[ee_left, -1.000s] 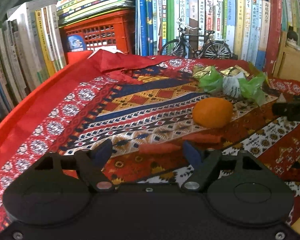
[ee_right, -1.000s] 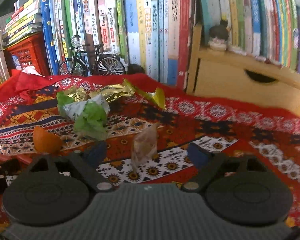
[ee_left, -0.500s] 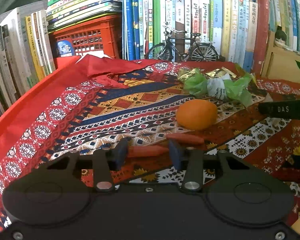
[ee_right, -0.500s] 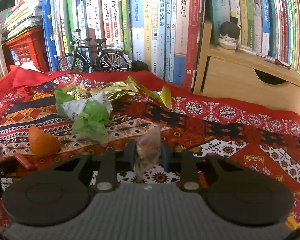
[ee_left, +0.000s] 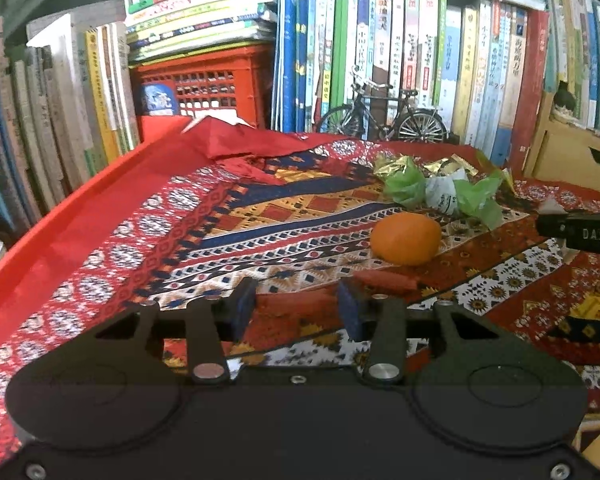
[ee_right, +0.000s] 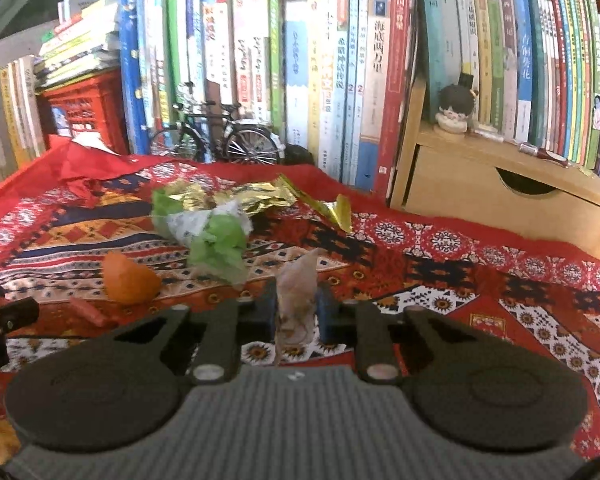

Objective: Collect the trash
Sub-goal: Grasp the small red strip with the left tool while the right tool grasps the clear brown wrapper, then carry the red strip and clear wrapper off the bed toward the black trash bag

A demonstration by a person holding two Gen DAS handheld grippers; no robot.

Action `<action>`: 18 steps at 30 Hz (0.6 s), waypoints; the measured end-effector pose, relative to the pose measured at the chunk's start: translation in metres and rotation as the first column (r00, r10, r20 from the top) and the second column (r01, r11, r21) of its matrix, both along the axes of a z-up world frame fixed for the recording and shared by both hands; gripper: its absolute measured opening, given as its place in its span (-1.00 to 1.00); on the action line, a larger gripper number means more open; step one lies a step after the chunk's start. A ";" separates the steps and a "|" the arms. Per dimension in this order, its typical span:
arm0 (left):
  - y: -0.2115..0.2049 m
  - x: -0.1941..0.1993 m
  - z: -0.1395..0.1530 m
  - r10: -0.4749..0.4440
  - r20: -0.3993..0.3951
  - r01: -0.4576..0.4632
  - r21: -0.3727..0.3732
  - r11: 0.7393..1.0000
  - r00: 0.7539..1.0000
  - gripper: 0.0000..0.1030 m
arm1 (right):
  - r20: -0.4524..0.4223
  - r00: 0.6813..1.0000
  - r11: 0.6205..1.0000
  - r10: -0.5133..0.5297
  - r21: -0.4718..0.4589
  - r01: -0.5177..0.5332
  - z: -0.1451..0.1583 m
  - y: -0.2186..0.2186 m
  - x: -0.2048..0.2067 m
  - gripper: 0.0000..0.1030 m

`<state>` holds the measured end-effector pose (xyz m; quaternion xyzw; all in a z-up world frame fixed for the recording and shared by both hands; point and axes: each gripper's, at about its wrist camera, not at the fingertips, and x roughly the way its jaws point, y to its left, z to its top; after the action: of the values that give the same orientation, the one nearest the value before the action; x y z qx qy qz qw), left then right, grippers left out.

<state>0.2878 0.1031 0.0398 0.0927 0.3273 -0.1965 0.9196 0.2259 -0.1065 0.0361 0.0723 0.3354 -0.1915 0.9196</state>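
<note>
Now, at far left a red crate (ee_left: pixel 204 80) holds a blue-labelled item; the left gripper (ee_left: pixel 296 312) clamps a red wrapper (ee_left: pixel 292 304) by the orange (ee_left: pixel 406 238), green wrappers (ee_right: pixel 216 236) lie beyond, and the right gripper (ee_right: pixel 296 312) pinches a clear wrapper (ee_right: pixel 298 300) tight.

Left gripper (ee_left: pixel 296 310) pitched down over the patterned cloth (ee_left: pixel 228 216), jaws half-closed on a red strip (ee_left: pixel 296 306). Right gripper (ee_right: pixel 296 312) pitched down, clamped on a translucent wrapper (ee_right: pixel 298 296).
</note>
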 end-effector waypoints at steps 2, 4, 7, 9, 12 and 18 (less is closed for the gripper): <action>0.007 -0.008 0.006 0.003 0.005 -0.003 -0.003 1.000 1.000 -0.18 | 0.011 1.000 1.000 0.009 0.024 -0.009 0.007 0.004 -0.009 -0.70; 0.015 -0.016 0.011 0.010 0.001 -0.010 -0.010 1.000 1.000 -0.18 | 0.024 1.000 0.999 0.013 0.034 -0.014 0.014 0.011 -0.019 -0.70; 0.030 -0.030 0.016 0.023 -0.001 -0.023 -0.015 1.000 1.000 -0.18 | 0.033 0.999 0.999 0.018 0.046 -0.020 0.023 0.025 -0.034 -0.70; 0.041 -0.039 0.020 0.029 -0.004 -0.029 -0.019 0.999 1.000 -0.18 | 0.040 0.999 0.999 0.021 0.046 -0.023 0.029 0.036 -0.046 -0.70; 0.058 -0.053 0.027 0.029 -0.001 -0.029 -0.027 0.999 1.000 -0.18 | 0.041 0.999 0.998 0.027 0.051 -0.029 0.036 0.055 -0.063 -0.69; 0.092 -0.084 0.037 -0.008 0.009 0.008 -0.024 1.000 1.000 -0.18 | 0.056 0.998 0.998 0.028 0.058 -0.031 0.048 0.096 -0.105 -0.69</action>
<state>0.2037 0.1956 0.0768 0.0836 0.3203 -0.2036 0.9214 0.1207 -0.0105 0.0838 0.0993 0.3164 -0.1660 0.9287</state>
